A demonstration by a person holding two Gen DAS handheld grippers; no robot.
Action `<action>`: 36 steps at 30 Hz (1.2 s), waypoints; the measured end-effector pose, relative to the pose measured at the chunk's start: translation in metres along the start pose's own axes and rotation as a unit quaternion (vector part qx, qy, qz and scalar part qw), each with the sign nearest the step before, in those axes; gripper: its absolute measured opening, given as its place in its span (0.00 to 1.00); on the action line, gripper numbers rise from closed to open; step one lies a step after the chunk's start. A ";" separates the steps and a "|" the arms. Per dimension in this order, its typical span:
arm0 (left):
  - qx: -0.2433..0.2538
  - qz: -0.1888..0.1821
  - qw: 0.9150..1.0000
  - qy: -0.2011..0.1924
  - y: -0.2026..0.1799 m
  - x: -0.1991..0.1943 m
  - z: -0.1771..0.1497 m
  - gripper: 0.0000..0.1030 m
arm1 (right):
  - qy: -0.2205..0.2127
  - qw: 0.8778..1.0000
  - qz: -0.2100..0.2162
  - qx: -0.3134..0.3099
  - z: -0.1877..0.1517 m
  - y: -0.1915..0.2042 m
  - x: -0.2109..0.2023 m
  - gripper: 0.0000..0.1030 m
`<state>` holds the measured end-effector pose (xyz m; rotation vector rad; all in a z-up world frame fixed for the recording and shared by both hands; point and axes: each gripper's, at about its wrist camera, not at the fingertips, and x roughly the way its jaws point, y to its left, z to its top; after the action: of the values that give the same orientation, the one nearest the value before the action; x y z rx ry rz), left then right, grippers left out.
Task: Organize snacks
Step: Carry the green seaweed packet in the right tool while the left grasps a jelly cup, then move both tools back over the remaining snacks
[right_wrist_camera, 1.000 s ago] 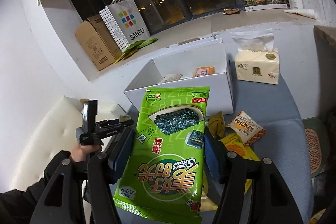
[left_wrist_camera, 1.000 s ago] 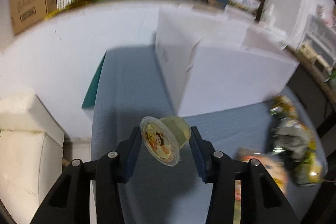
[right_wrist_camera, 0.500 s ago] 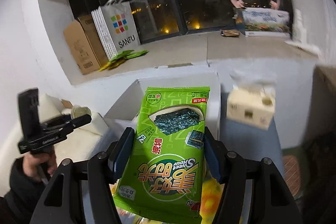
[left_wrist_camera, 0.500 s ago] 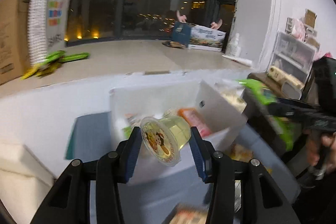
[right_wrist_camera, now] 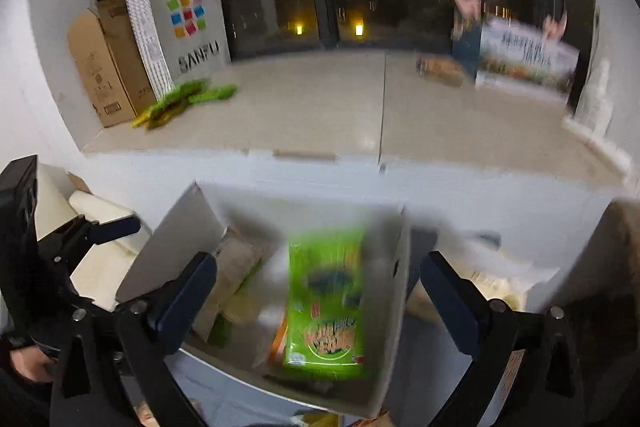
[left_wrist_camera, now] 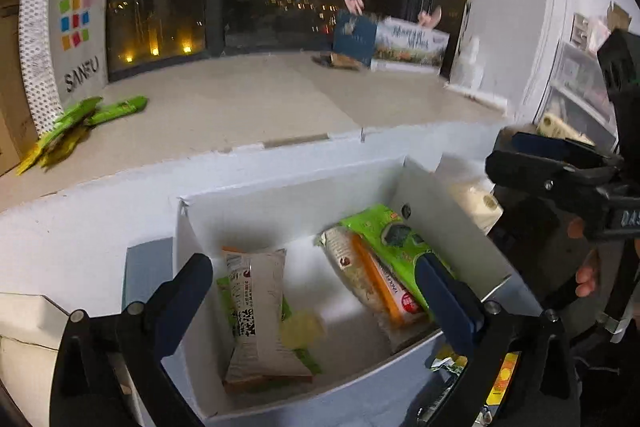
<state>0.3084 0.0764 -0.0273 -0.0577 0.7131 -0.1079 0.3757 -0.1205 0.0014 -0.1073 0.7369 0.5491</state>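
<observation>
Two black handheld grippers with blue pads are hovering over one open white cardboard box. The left gripper is opening wide, nothing between its jaws; one pale yellow jelly cup, blurred, is showing inside the box. The right gripper is opening wide too, and one green seaweed snack bag, blurred, is lying free in the box. Two beige wrapped snack packets are sitting in there too.

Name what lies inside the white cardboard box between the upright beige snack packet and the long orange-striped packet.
In the left wrist view, a blurred yellow jelly cup lies on the box floor between the beige packet and the orange-striped one.
</observation>
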 end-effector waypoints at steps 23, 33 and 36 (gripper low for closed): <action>-0.014 -0.016 0.989 -0.150 -0.031 -0.214 -0.136 1.00 | -0.149 0.984 0.098 0.006 -0.130 0.016 -0.177 1.00; -0.001 -0.003 0.994 -0.105 -0.053 -0.217 -0.221 1.00 | -0.055 0.997 0.050 -0.036 -0.261 0.029 -0.177 1.00; -0.006 -0.004 0.995 -0.102 -0.051 -0.220 -0.234 1.00 | -0.009 0.998 0.058 -0.033 -0.279 0.028 -0.166 1.00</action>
<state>-0.0141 0.0481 -0.0568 -0.0825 0.5091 -0.1032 0.0906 -0.2472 -0.0927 -0.1206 0.7109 0.6840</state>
